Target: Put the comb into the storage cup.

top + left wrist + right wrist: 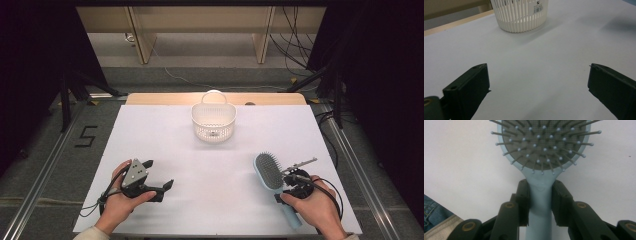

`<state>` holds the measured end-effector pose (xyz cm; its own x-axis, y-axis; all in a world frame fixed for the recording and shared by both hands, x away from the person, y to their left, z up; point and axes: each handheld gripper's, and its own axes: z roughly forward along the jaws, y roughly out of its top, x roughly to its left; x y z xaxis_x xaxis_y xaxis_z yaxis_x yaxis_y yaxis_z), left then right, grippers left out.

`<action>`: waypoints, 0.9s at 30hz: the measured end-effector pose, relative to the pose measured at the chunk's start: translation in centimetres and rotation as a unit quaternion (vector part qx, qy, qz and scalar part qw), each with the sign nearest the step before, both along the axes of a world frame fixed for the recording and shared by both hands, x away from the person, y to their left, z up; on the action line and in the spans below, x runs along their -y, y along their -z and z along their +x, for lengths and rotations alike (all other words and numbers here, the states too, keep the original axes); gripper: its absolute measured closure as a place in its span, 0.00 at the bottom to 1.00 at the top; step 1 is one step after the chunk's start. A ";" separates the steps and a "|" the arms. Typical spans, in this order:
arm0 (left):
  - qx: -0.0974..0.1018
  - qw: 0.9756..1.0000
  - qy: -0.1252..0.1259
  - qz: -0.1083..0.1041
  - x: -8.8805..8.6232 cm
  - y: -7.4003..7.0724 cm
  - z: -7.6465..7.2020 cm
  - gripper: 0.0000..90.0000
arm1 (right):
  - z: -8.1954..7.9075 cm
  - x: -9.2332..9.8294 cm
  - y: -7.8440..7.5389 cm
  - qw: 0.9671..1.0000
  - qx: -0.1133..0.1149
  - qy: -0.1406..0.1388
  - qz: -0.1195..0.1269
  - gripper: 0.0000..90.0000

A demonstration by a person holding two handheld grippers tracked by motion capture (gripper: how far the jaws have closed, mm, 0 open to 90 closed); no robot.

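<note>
Two hand-held grippers: right [540, 195] pinching pale-blue plastic hairbrush [541, 150] neck, left [537, 85] spread before ribbed white basket [520, 15].

The basket [213, 121] stands at the far middle of the bench [210, 200]; the brush [272, 180] lies near right, well apart.

My left gripper [157, 176] wears a grey three-cornered plate and trails a black cable, my right gripper's [540, 202] black jaws show brass-ringed screws, my cuffs pale.
</note>
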<state>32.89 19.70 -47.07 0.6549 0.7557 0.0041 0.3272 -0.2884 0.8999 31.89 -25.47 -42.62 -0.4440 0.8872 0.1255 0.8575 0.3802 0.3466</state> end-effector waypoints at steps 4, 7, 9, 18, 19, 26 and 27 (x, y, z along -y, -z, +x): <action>0.000 1.000 -0.001 -0.001 0.0 0.0 0.0 0.04 | 0.0 0.0 -0.1 1.000 0.005 0.003 0.004 0.78; 0.000 1.000 0.000 0.000 0.0 0.0 0.0 0.04 | 0.0 0.1 -0.2 1.000 0.015 0.006 0.010 0.78; 0.000 1.000 0.000 0.000 0.0 0.0 0.0 0.04 | 0.0 0.1 -0.3 1.000 0.017 0.005 0.010 0.78; 0.000 1.000 -0.001 -0.001 0.0 0.0 0.0 0.04 | 0.1 0.3 -0.3 0.999 0.035 0.010 0.023 0.78; 0.000 1.000 -0.001 0.000 0.0 0.0 0.0 0.04 | 0.1 0.3 -0.3 0.999 0.036 0.011 0.024 0.78; 0.000 1.000 -0.001 -0.001 0.0 0.0 0.0 0.04 | 0.1 0.3 -0.4 0.998 0.053 0.007 0.027 0.78; 0.000 1.000 -0.001 -0.001 0.0 0.0 0.0 0.04 | 0.1 0.2 -0.5 0.998 0.055 0.008 0.028 0.78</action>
